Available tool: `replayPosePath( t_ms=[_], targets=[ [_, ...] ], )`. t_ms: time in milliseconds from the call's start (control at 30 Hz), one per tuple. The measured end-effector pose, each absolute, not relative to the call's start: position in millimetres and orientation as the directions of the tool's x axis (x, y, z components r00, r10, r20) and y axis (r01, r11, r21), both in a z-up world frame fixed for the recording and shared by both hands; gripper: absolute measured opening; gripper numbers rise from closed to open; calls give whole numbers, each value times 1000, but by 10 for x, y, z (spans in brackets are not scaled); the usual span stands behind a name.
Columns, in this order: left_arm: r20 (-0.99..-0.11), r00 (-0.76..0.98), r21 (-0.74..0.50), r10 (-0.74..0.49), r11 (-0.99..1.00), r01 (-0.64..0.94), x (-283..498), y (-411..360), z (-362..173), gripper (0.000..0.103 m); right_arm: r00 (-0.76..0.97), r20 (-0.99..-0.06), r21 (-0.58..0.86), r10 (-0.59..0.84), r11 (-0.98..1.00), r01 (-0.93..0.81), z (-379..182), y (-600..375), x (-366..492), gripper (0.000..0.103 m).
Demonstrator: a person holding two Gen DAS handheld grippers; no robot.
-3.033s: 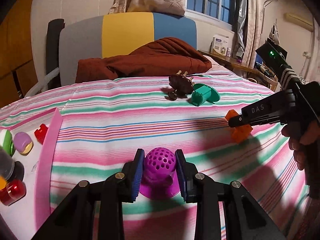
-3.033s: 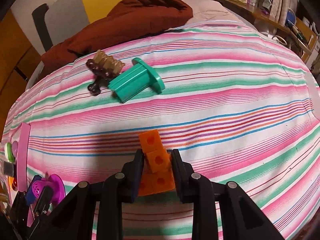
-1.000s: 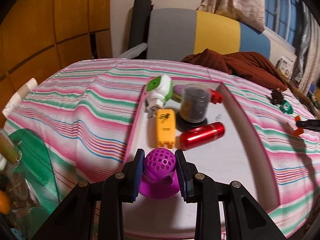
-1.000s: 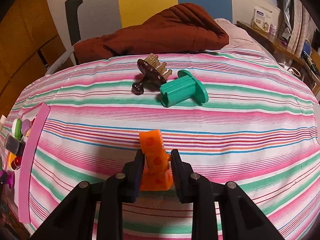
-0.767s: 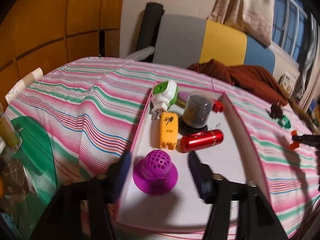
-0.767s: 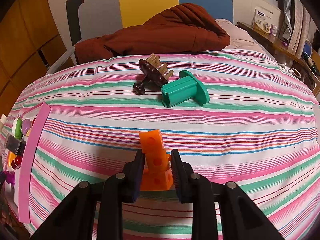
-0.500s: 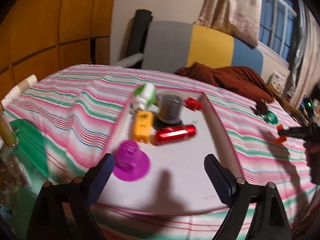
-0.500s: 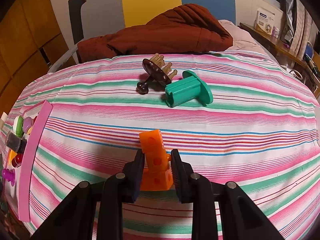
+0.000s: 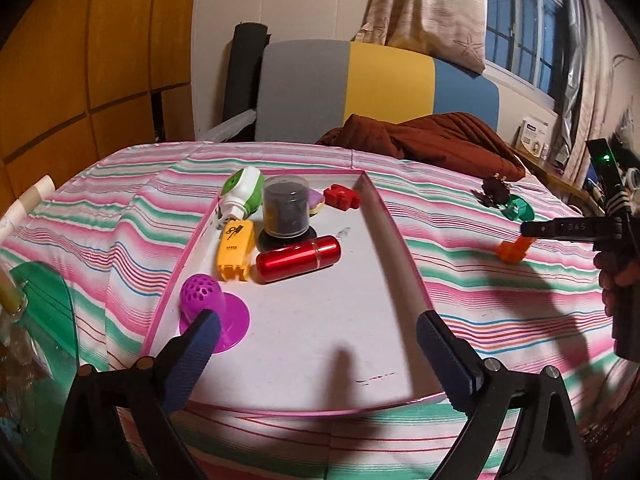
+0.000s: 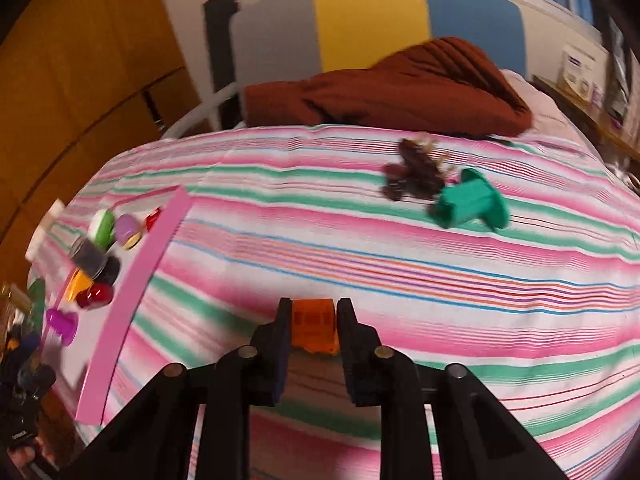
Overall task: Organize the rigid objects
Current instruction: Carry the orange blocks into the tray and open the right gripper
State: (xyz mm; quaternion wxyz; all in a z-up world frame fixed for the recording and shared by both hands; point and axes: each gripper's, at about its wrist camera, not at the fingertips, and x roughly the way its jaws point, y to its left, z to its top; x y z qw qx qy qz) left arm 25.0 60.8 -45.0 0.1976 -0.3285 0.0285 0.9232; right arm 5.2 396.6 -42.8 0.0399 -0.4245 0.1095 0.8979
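The left gripper [image 9: 318,344] has just been spreading its ribbed blue pads [image 9: 196,344] wide, nothing between them; the perforated purple dome [image 9: 212,308] on its round flange sits free at the near left corner of the shallow pink-rimmed tray [image 9: 394,232], beside a glossy red cylinder [image 9: 298,259]. The right gripper [image 10: 314,322] clamps the blocky orange plastic piece [image 10: 314,326] above the striped bedsheet [image 10: 400,264]; its jaws have just tightened

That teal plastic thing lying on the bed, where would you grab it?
Judging by its pose, the teal piece lies on its side beside the brown comb. Grip the straight stem across its flat sides, coming from above at the end away from the wide round flange.
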Motion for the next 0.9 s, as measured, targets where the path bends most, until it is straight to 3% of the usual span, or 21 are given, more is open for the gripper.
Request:
replayPosePath(
  t_ms=[267,600,900],
  targets=[
    [-618,-699,-89,359,-916,-391,278,574,-444,99,-643,-765,29,41,-995,-97,-459,3713,-3,20],
    [-615,-704,-107,356,-922,-372,268,522,-438,101,-671,-735,200,-98,-977,-75,-198,3581,-65,20],
    [-608,-708,-127,359,-924,-360,276,393,-432,101,-654,-713,253,-252,-963,95,70,2778,-427,19]
  ],
)
